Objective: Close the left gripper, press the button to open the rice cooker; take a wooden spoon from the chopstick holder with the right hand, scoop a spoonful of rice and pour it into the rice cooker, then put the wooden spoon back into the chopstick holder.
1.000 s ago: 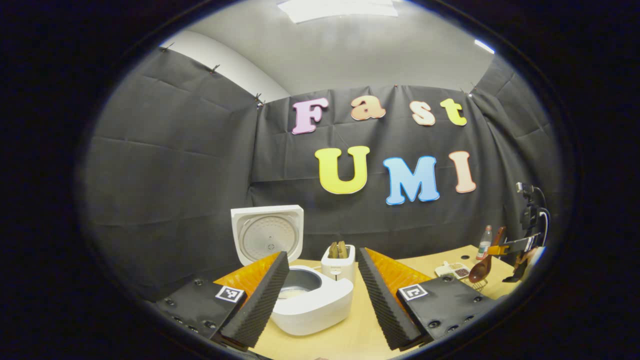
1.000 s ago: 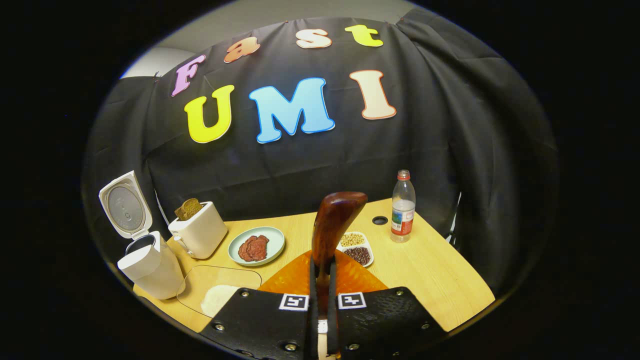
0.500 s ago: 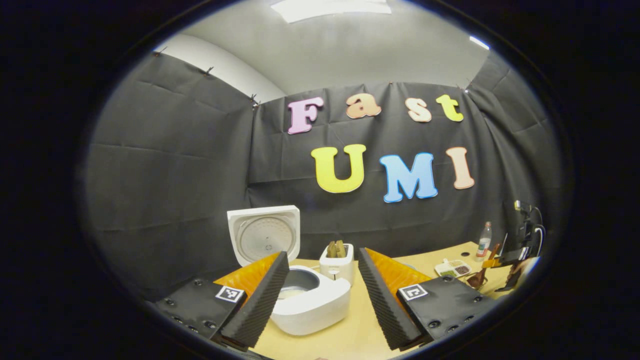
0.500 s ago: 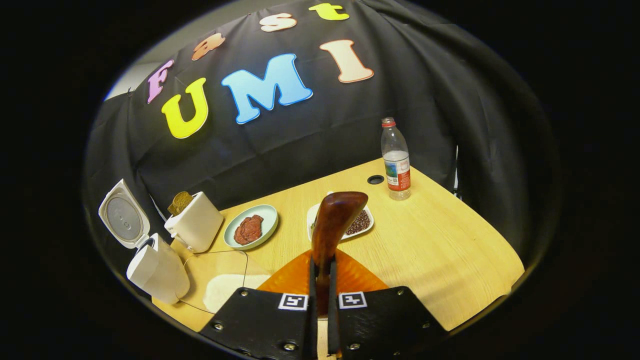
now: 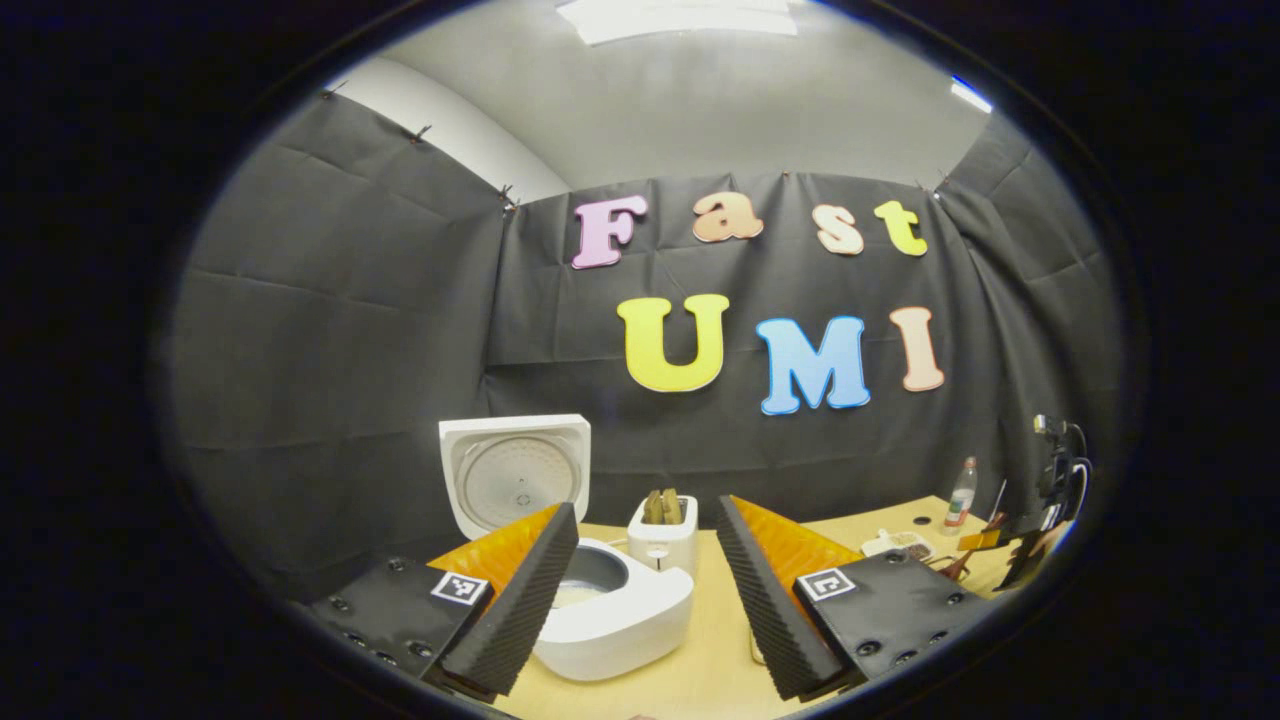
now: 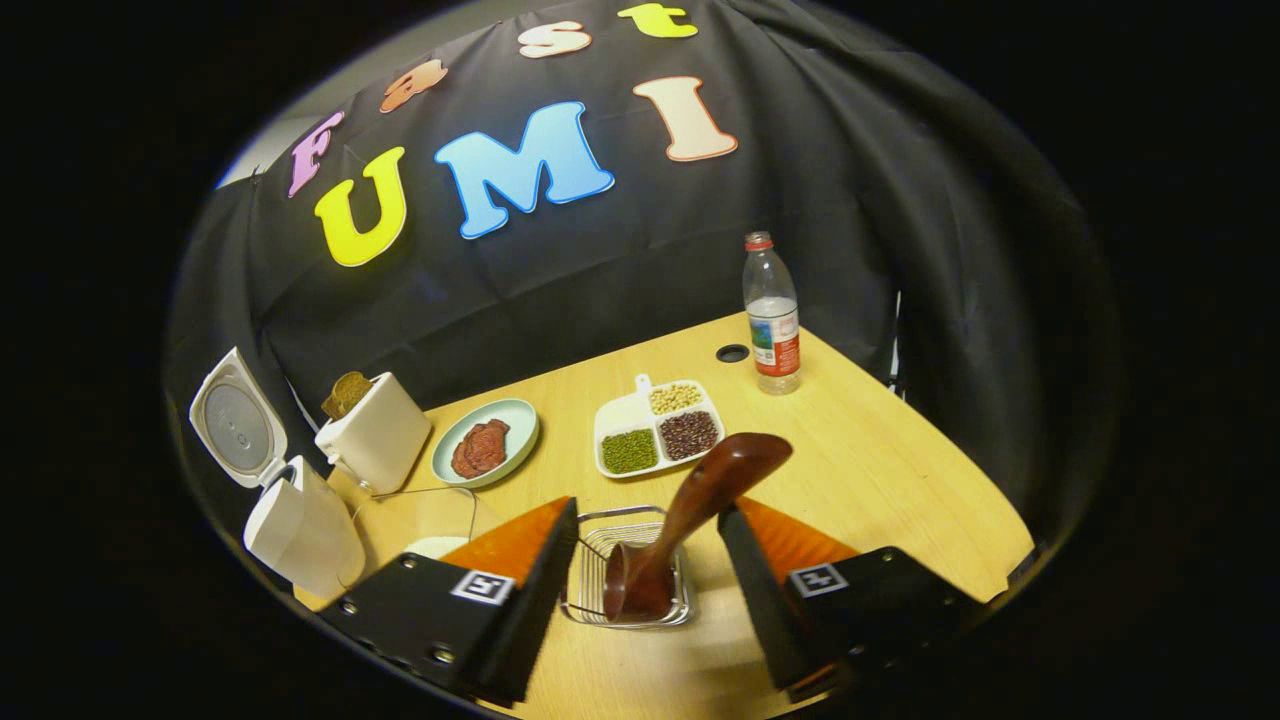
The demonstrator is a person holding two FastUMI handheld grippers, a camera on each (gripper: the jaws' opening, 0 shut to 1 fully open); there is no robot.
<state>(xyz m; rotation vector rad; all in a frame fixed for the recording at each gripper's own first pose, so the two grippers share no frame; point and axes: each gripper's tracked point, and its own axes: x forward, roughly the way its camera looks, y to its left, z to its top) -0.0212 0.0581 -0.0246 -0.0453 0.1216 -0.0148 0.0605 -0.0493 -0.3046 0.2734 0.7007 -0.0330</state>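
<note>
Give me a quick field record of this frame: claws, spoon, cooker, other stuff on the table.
left claw: open, holding nothing, facing the rice cooker
right claw: open, fingers either side of the holder, off the spoon
wooden spoon: bowl end down in the chopstick holder, handle leaning up to the right
rice cooker: lid up, pot open
table: toaster with bread, plate of reddish food, three-part dish of beans, bottle
task stage: spoon back in holder

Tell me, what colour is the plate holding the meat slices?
Pale green plate, clearest in the right gripper view.
</note>
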